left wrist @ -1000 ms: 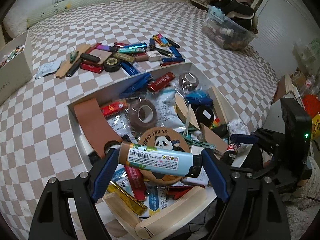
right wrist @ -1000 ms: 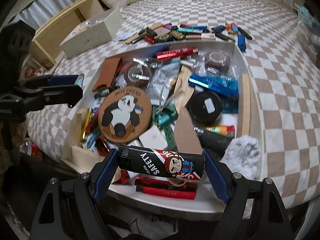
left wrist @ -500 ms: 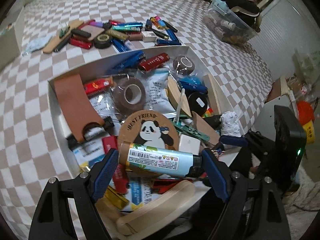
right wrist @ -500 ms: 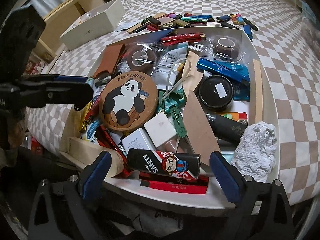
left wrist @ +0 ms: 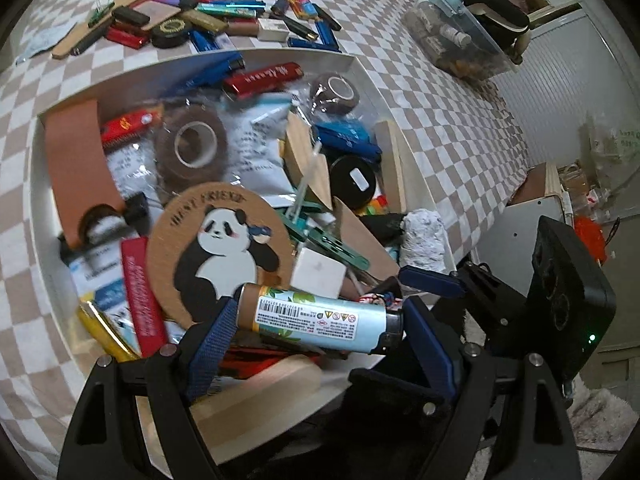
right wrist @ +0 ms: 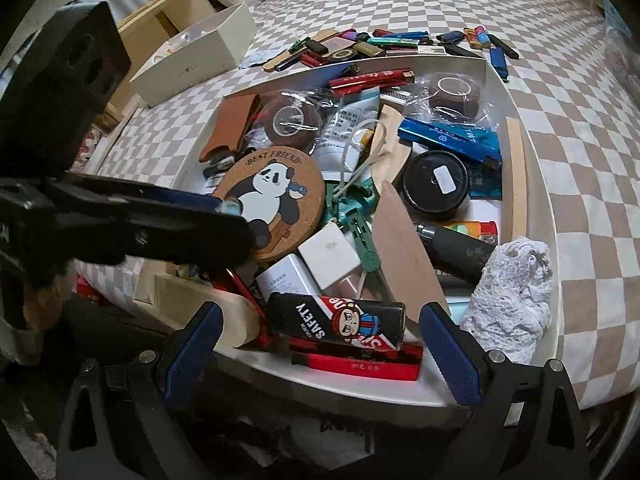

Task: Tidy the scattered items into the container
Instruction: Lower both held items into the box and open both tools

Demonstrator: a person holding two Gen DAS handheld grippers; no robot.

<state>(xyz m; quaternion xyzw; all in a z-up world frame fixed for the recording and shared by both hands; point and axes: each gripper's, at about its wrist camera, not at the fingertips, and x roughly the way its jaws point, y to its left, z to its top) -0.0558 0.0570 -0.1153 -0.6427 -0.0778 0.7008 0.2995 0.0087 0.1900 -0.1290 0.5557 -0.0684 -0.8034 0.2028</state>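
Note:
My left gripper [left wrist: 320,322] is shut on a light blue lighter [left wrist: 304,312], held end to end between the blue pads, low over the near end of the white container [left wrist: 360,65]. In the right wrist view the left gripper's dark body [right wrist: 140,220] reaches in over the container's [right wrist: 494,72] left side. My right gripper [right wrist: 320,346] stands open. A black lighter with a cartoon face [right wrist: 336,320] lies in the container between its pads, touching neither. Several lighters and small items [left wrist: 224,12] lie scattered on the bedspread beyond the far rim.
The container is crowded: a panda cork coaster [right wrist: 272,196], tape rolls, a black round tin [right wrist: 436,186], a white crumpled cloth [right wrist: 508,300]. A white cardboard box [right wrist: 200,52] stands at far left. A clear plastic bin [left wrist: 456,36] sits at far right on the checkered bedspread.
The right gripper's jaws spread apart and let go of the black lighter, which now rests in the container. The left gripper sank toward the container and rolled, still gripping the blue lighter.

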